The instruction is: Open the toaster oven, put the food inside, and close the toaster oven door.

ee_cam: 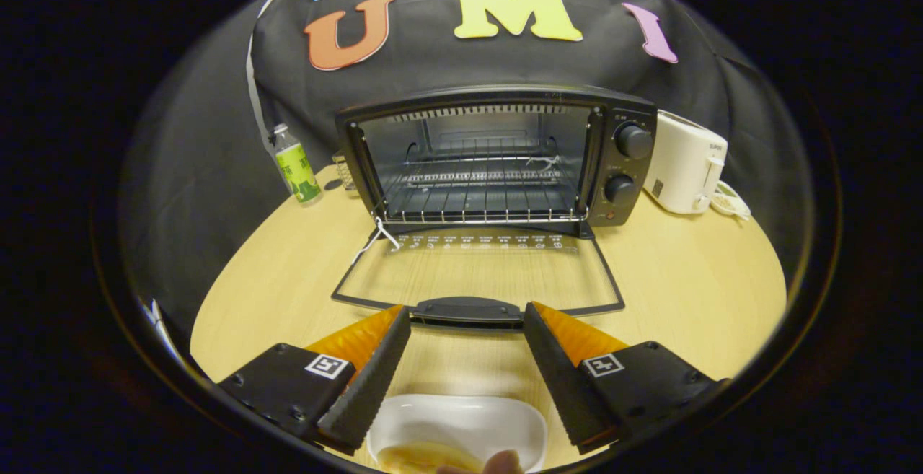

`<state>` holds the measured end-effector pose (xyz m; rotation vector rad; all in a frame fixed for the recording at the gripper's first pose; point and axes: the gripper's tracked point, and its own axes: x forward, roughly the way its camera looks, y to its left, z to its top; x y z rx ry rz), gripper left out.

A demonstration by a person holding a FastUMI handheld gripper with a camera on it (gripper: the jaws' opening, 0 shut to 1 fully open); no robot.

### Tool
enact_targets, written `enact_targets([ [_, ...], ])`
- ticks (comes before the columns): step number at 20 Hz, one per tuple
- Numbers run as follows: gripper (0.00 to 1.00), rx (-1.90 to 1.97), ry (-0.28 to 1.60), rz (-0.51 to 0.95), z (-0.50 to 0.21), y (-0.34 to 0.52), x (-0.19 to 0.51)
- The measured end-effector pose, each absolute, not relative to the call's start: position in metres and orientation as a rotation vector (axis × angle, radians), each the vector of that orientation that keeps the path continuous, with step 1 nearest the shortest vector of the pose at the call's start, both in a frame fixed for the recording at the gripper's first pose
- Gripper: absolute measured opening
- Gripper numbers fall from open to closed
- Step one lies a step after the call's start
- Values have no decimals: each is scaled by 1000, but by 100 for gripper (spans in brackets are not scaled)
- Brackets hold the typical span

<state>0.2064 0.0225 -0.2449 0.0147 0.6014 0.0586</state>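
The first step looks done: the toaster oven (pixel 497 160) sits at the center of the frame with its glass door (pixel 476 272) dropped flat onto the table (pixel 692 279), the door handle (pixel 467 311) just ahead of my fingertips. Inside I see a wire rack (pixel 479 200) with nothing on it, so I judge the food is not yet in.

My gripper (pixel 467 326) is released, its two fingers spread wide with nothing between them but bare table and the handle beyond. The food (pixel 425 457) lies in a white dish (pixel 461 423) at the bottom center of the frame, below and between my fingers, close under the gripper. A fingertip (pixel 505 462) shows at the dish's near rim.

What is left, as I read it: pick up the food, carry it onto the rack, then lift the door shut.

Counting: one toaster oven with two knobs (pixel 633 140) on its right panel, one dish, one portion of yellowish food whose kind I cannot tell, one green-labelled bottle (pixel 296 165) at the left of the oven, one white toaster (pixel 685 164) at the right, and a small wire basket (pixel 345 168) partly hidden behind the oven's left corner.
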Motion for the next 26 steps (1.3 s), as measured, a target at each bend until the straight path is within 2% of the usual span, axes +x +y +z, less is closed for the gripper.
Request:
enact_targets([
  [7, 100, -26, 439, 141, -198, 36, 120],
  [13, 100, -79, 315, 180, -207, 38, 54],
  [26, 100, -33, 460, 277, -294, 39, 35],
])
